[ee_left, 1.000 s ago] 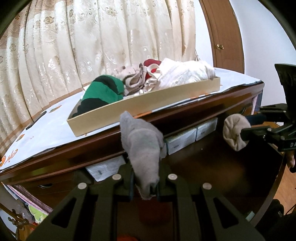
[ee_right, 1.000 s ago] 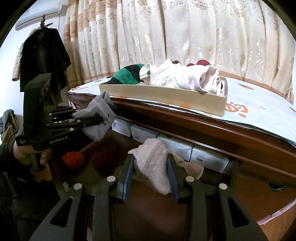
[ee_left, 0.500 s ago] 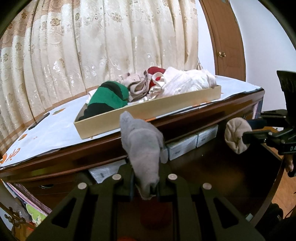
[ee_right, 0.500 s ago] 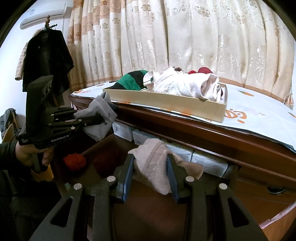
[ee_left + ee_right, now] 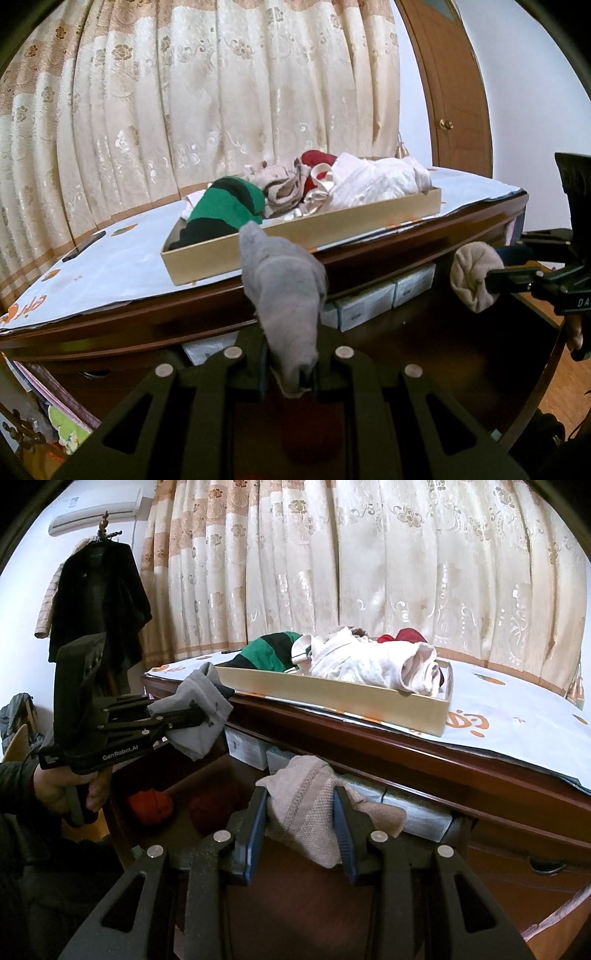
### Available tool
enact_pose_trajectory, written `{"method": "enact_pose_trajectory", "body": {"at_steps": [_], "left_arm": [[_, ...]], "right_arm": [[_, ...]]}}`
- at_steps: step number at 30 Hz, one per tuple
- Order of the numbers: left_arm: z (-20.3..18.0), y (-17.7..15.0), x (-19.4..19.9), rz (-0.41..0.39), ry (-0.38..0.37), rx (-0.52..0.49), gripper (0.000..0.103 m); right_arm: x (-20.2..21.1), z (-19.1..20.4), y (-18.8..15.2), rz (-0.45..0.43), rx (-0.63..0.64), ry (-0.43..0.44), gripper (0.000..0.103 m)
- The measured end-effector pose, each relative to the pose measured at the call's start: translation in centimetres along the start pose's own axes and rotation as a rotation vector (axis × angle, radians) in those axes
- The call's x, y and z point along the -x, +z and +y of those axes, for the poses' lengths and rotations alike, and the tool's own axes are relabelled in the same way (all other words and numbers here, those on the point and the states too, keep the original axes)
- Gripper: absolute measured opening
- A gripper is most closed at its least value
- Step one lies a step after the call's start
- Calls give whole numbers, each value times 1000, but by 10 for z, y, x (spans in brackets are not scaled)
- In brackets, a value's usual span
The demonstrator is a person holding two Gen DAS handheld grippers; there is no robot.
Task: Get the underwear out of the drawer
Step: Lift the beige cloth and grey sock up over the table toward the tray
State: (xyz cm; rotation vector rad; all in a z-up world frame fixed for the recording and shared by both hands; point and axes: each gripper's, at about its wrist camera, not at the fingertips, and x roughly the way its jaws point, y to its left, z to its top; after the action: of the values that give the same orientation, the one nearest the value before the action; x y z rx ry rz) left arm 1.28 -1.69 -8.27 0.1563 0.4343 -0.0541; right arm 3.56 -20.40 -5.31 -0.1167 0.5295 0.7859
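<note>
My left tool point(image 5: 290, 373) is clenched on a grey garment point(image 5: 284, 291), which stands up out of its fingers above the open drawer point(image 5: 443, 339). My right tool point(image 5: 301, 827) grips a beige knitted piece point(image 5: 310, 805) between its blue pads point(image 5: 253, 834) — also held over the drawer. Two red bundles point(image 5: 150, 806) lie on the drawer floor, with pale boxes point(image 5: 251, 747) along its back. On the surface point(image 5: 517, 731) above sits a shallow tray point(image 5: 332, 698) heaped with clothes — green-and-black, white, red.
</note>
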Motion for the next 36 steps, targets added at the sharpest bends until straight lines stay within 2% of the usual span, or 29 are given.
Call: {"method": "enact_pose_trajectory", "body": {"at_steps": [36], "left_arm": [[-1,-3,29,-184,20,17,14]], "right_arm": [[25,-1,-6,-170,-2,2,37]]}}
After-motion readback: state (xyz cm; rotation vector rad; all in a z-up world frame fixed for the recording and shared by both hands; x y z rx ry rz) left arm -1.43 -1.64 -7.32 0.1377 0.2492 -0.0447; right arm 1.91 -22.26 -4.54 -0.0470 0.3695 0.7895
